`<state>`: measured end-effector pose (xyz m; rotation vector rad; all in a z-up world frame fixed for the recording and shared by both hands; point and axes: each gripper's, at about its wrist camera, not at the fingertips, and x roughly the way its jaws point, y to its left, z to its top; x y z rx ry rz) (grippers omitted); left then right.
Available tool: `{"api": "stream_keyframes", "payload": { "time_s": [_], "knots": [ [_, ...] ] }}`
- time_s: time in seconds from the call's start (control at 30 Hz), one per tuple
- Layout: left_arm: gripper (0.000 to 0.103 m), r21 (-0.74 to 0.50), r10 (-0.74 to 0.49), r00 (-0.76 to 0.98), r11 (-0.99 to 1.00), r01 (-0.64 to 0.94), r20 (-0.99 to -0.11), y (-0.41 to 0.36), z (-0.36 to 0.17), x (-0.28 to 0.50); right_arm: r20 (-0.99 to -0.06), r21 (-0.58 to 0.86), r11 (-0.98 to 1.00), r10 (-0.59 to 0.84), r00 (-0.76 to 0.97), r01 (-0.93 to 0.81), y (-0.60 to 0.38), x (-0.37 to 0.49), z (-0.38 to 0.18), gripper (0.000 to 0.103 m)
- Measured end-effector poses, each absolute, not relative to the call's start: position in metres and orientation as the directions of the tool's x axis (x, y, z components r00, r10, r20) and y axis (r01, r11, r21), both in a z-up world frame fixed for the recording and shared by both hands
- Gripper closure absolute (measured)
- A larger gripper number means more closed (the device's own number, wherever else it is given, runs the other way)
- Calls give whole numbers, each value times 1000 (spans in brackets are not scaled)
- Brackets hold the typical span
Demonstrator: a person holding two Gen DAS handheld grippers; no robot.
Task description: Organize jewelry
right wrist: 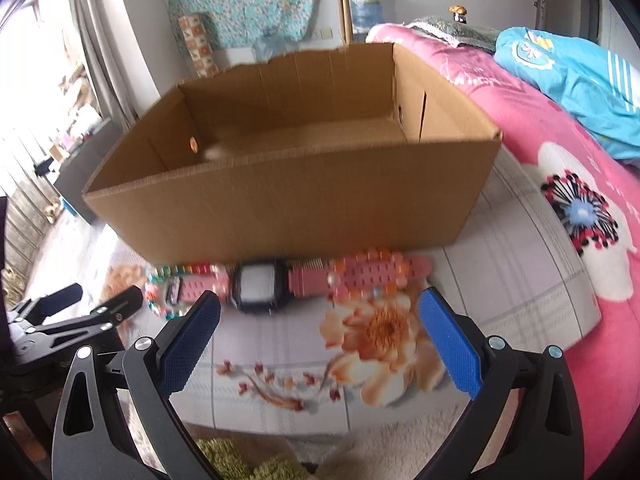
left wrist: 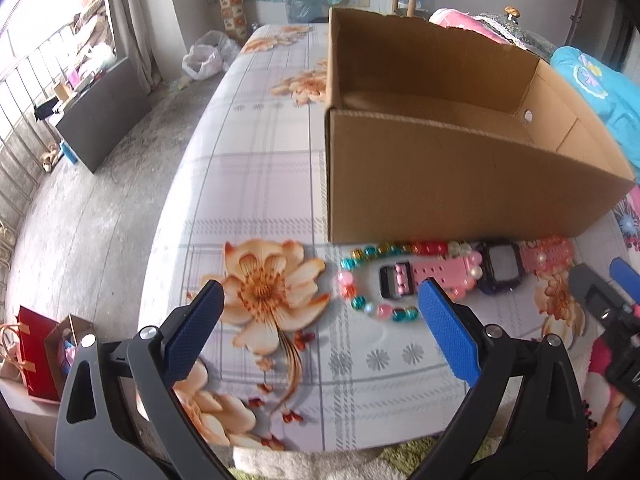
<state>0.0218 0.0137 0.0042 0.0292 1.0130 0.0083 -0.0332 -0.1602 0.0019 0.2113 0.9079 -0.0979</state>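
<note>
Lying flat, pink-strapped watch (left wrist: 476, 270) (dark face) crosses multicoloured bead bracelet (left wrist: 360, 280).

Left gripper (left wrist: 320, 300): two black plastic arms w/ triangular cut-outs, each tipped by a blue textured pad; the fingers (left wrist: 450, 332) are faced in bright blue, the other pad is seen in darker shade. Silver round screws are set at the pivots, two per side. Right gripper (right wrist: 319, 310): same build, black frame, blue dimpled pads, silver screw heads. In the left view, a pink part is seen on the right gripper's black body.
</note>
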Motion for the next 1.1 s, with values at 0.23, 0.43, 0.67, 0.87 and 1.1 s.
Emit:
{"api": "stream_keyframes", "payload": {
  "time_s": [0.23, 0.43, 0.67, 0.87, 1.1],
  "knots": [
    [9, 74, 33, 563, 996, 50, -826, 12, 1, 54, -795, 240, 952, 82, 602, 188, -183, -3, -3, 36],
    [9, 68, 11, 576, 995, 78, -817, 14, 0, 72, -783, 269, 947, 107, 612, 179, -189, 15, -1, 46],
    [9, -125, -174, 571, 984, 125, -803, 35, -5, 94, -738, 270, 945, 79, 670, 186, -197, 36, 6, 48],
    [9, -289, -334, 612, 941, 176, -717, 61, 3, 69, -726, 304, 945, 149, 671, 119, -181, 20, 8, 49],
    [9, -291, -356, 607, 934, 207, -710, 72, 2, 30, -759, 340, 940, 281, 587, -11, -135, -3, -13, 58]
  ]
}}
